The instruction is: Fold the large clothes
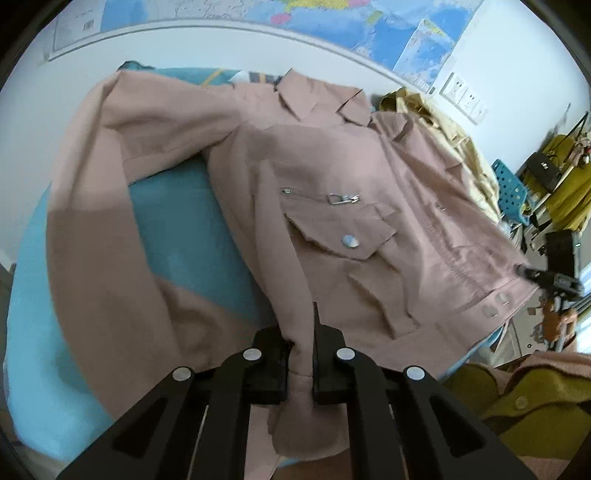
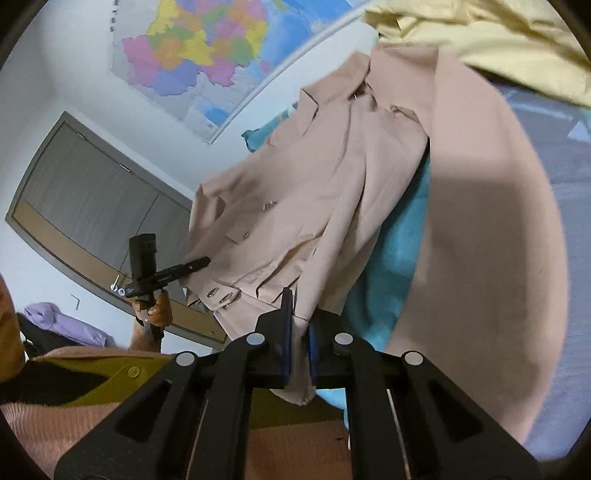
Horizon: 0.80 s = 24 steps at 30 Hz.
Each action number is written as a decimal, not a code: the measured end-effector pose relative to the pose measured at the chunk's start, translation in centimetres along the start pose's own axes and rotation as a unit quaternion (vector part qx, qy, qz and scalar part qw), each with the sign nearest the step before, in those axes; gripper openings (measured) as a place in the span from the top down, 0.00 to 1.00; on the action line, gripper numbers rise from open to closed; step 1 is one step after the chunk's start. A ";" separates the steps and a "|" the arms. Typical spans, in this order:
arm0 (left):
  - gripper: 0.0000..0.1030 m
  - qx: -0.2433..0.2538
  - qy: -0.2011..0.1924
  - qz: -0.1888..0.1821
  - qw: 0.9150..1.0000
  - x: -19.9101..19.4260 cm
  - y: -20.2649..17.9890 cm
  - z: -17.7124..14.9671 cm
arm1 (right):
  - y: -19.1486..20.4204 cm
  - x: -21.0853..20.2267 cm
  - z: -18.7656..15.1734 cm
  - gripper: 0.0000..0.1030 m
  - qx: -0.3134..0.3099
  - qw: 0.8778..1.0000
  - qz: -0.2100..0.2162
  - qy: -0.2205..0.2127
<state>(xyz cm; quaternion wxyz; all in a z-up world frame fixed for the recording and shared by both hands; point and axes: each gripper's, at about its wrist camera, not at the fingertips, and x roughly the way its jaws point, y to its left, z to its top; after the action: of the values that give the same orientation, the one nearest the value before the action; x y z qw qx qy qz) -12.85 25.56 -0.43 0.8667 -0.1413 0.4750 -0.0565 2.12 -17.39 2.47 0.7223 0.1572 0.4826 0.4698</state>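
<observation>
A dusty-pink jacket [image 1: 332,177] lies front-up on a teal sheet [image 1: 177,221], collar at the far side, one sleeve [image 1: 92,229] curving down the left. My left gripper [image 1: 300,354] is shut on the jacket's bottom hem at its left corner. My right gripper [image 2: 300,339] is shut on the hem at the other bottom corner, and it shows in the left wrist view at the right edge [image 1: 532,275]. The jacket [image 2: 314,192] hangs stretched between both grippers, and the left gripper [image 2: 199,263] shows at the jacket's far hem in the right wrist view.
A yellow garment [image 1: 443,125] is piled at the far right of the sheet, also at the top of the right wrist view [image 2: 480,40]. Maps [image 1: 332,22] hang on the wall. A blue stool [image 1: 511,192] and cluttered shelves stand right. A door [image 2: 92,206] is on the left.
</observation>
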 end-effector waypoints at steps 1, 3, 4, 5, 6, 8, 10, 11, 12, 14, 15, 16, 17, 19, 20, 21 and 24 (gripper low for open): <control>0.88 0.008 0.015 0.026 1.000 0.8 0.0 -0.3 | -0.1 0.5 -0.3 0.88 -0.005 1.000 -0.023 0.016; 0.79 0.021 0.019 0.050 0.998 1.5 0.0 -0.6 | -1.4 1.7 -0.6 0.76 0.007 0.997 -0.064 0.049; 0.67 0.017 0.007 0.045 0.999 1.2 0.1 -0.5 | -2.1 1.8 -0.7 0.69 0.017 0.996 -0.073 0.051; 0.61 0.011 -0.004 0.055 0.998 0.7 0.3 -0.3 | -2.7 1.4 -0.7 0.68 0.028 0.996 -0.072 0.043; 0.54 0.013 -0.019 0.063 0.998 0.0 0.2 -0.2 | -2.9 0.4 -0.5 0.65 0.032 0.997 -0.069 0.024; 0.43 0.037 -0.065 0.072 0.995 -2.1 -0.2 0.0 | -2.7 -1.8 -0.1 0.37 0.015 0.996 -0.089 -0.017; 0.39 0.053 -0.097 0.074 0.991 -3.7 -0.8 0.5 | -2.6 -3.9 1.0 0.27 -0.008 0.985 -0.158 -0.069; 0.37 0.068 -0.117 0.072 0.988 -4.8 -1.4 0.8 | -2.8 -4.2 1.2 0.27 -0.012 0.981 -0.178 -0.075; 0.31 0.080 -0.137 0.072 0.985 -5.5 -2.1 1.2 | -3.4 -4.4 1.9 0.27 -0.013 0.973 -0.213 -0.085; 0.27 0.097 -0.153 0.070 0.981 -6.1 -3.2 1.9 | -4.6 -3.7 2.9 0.24 -0.014 0.965 -0.249 -0.083; 0.27 0.107 -0.157 0.067 0.980 -6.0 -4.1 2.3 | -5.2 -3.2 3.0 0.22 -0.018 0.962 -0.262 -0.079; 0.27 0.121 -0.161 0.058 0.978 -5.5 -5.1 2.8 | -5.8 -2.6 3.2 0.17 -0.023 0.960 -0.269 -0.071; 0.26 0.133 -0.159 0.052 0.977 -5.0 -6.0 3.2 | -6.5 -1.6 3.4 0.10 -0.028 0.960 -0.271 -0.055; 0.26 0.157 -0.145 0.047 0.976 -3.0 -8.0 4.3 | -7.1 0.0 3.6 0.10 -0.036 0.963 -0.263 -0.037; 0.26 0.167 -0.138 0.044 0.975 -1.9 -8.9 4.8 | -7.2 0.3 3.6 0.21 -0.040 0.964 -0.260 -0.033; 0.26 0.176 -0.129 0.040 0.975 -1.1 -9.7 5.2 | -7.5 0.8 3.7 0.33 -0.043 0.967 -0.252 -0.026; 0.26 0.197 -0.102 0.014 0.975 1.7 -11.7 6.5 | -7.6 -0.5 4.2 0.96 -0.028 0.980 -0.197 -0.027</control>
<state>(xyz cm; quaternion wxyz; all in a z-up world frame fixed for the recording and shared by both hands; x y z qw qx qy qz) -6.05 15.23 5.01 0.9224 0.0337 0.3652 -0.1215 9.61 -20.67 -0.39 0.8177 0.0512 0.4707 0.3275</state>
